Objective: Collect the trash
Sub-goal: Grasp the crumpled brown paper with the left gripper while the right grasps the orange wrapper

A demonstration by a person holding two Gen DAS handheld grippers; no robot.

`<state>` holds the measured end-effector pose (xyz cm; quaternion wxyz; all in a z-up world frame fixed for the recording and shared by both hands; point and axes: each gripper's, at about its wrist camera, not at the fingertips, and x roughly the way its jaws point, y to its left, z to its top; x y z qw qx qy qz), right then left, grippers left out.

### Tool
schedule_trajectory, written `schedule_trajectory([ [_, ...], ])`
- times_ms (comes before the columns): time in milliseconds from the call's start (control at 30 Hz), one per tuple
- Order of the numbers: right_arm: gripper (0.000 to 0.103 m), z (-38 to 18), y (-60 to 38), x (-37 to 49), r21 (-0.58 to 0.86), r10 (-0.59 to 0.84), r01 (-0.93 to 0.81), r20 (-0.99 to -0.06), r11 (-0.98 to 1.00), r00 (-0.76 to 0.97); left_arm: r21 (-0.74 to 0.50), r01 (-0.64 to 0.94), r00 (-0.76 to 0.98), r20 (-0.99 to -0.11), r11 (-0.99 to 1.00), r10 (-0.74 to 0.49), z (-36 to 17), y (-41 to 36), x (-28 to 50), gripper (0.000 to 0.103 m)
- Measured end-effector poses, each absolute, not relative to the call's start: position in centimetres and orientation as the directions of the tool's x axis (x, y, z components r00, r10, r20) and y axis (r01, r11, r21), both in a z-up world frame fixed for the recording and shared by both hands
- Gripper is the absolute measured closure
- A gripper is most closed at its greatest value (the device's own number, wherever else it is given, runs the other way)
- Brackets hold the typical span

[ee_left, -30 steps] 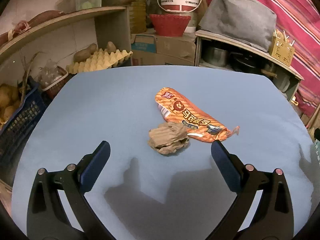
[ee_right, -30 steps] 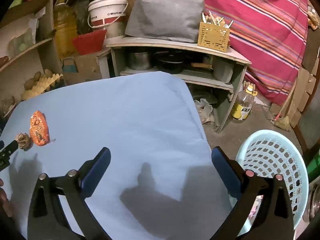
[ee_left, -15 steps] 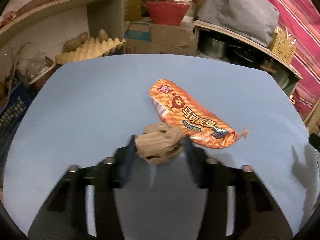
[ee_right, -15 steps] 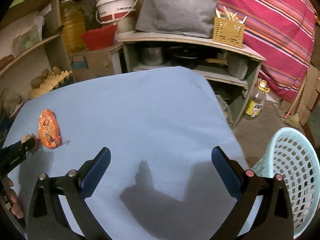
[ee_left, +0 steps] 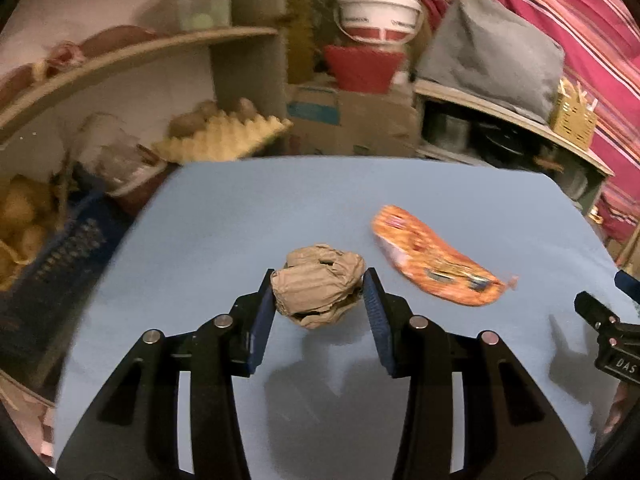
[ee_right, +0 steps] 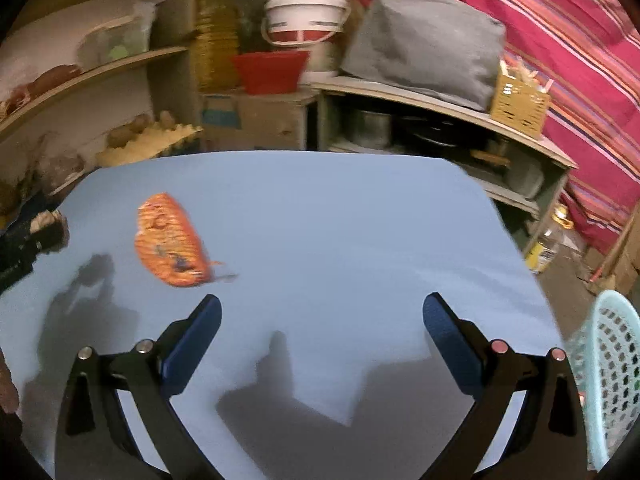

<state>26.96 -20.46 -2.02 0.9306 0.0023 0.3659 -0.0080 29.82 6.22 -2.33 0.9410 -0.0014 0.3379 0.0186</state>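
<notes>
A crumpled brown paper ball (ee_left: 318, 284) sits between the blue pads of my left gripper (ee_left: 319, 286), which is shut on it and holds it just above the blue table (ee_left: 240, 208). An orange snack wrapper (ee_left: 434, 264) lies flat on the table to the right of the ball. In the right wrist view the same wrapper (ee_right: 170, 242) lies ahead and to the left of my right gripper (ee_right: 322, 314), which stands open with nothing between its fingers. The left gripper with the paper ball (ee_right: 48, 222) shows at that view's left edge.
A light blue perforated basket (ee_right: 608, 376) stands on the floor off the table's right side. Shelves with an egg tray (ee_left: 224, 140), a red bowl (ee_right: 270, 70), a white bucket (ee_right: 306, 18) and pots crowd the back. A dark crate of potatoes (ee_left: 36, 240) sits left.
My left gripper went from wide open to shut on the paper ball and lifted it, shifting left of the wrapper. My right gripper swung left, bringing the wrapper closer and the basket toward the edge.
</notes>
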Motion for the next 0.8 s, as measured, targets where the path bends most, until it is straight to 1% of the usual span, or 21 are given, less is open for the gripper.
schedule_trajectory([
  [133,0.005,-2.7,-16.9,28.5,-0.006,0.026,-0.043,-0.705,0.999,0.709,0.058,-0.089,0.789,-0.605,0.994,0.106,-1.4,9.2,29.3,0.061],
  [333,0.005,-2.6,-12.0,30.6,0.000,0.078,-0.112,-0.709,0.994,0.701,0.082,-0.125,0.805,-0.574,0.989,0.149,-0.7,12.6,29.1,0.061],
  [467,0.005,-2.9,-9.7,32.2,-0.040,0.070,-0.140,-0.713,0.989,0.697,0.047,-0.171,0.796,-0.583,0.984,0.166,-0.7,15.9,29.8,0.061],
  [800,0.005,-5.3,-7.3,35.1,-0.043,0.079,-0.181,-0.786,0.983,0.613,-0.049,-0.244,0.794,-0.583,0.969,0.170,-0.6,21.0,30.5,0.061],
])
